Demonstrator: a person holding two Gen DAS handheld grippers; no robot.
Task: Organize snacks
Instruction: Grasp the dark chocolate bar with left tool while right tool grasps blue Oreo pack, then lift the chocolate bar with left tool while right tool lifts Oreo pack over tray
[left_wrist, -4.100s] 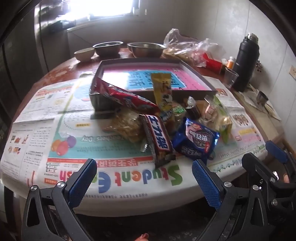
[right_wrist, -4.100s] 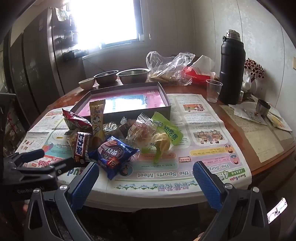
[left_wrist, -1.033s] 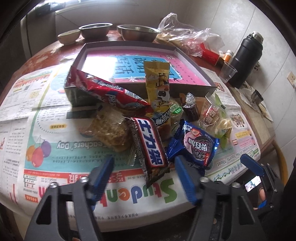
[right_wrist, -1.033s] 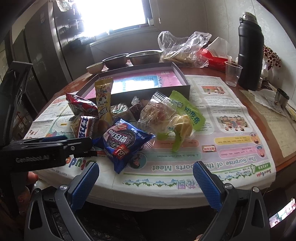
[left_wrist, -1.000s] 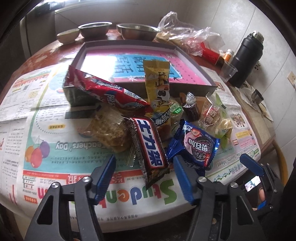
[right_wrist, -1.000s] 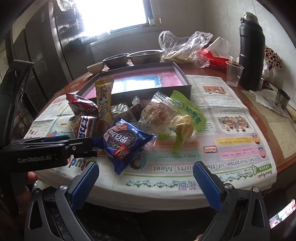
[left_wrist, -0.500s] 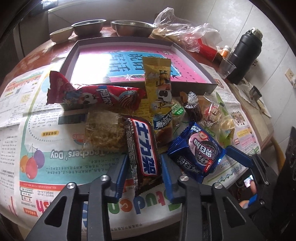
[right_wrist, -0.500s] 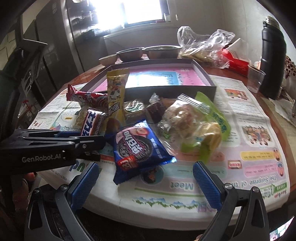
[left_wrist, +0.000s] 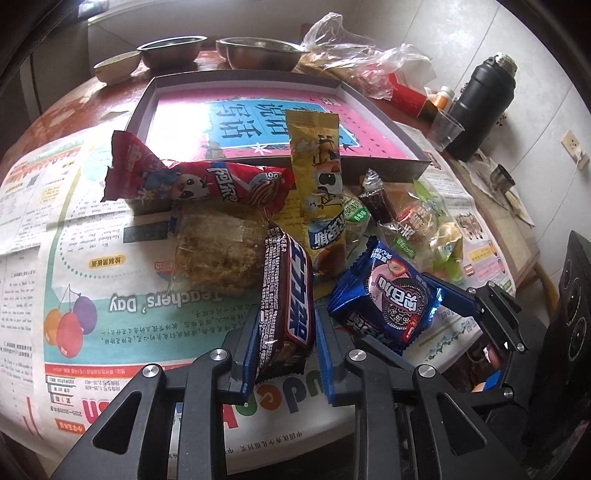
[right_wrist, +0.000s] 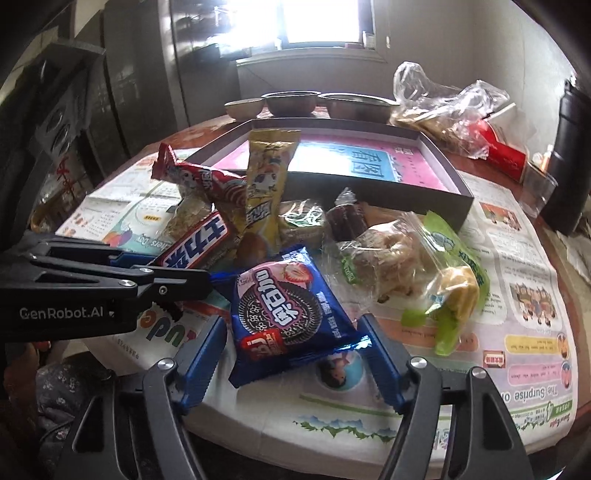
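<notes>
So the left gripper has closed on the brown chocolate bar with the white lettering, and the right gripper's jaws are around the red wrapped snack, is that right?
Not quite. The left gripper has just closed on the brown chocolate bar with white lettering, but the right gripper, jaws just closing and not yet pressing, is around the blue cookie packet, not the red wrapped snack. The right wrist view shows this.

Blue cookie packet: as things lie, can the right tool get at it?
Probably yes. The blue cookie packet lies on top of the pile's near edge, already between the right tool's closing jaws, with nothing over it. The left tool, shut on the chocolate bar, stays beside it.
</notes>
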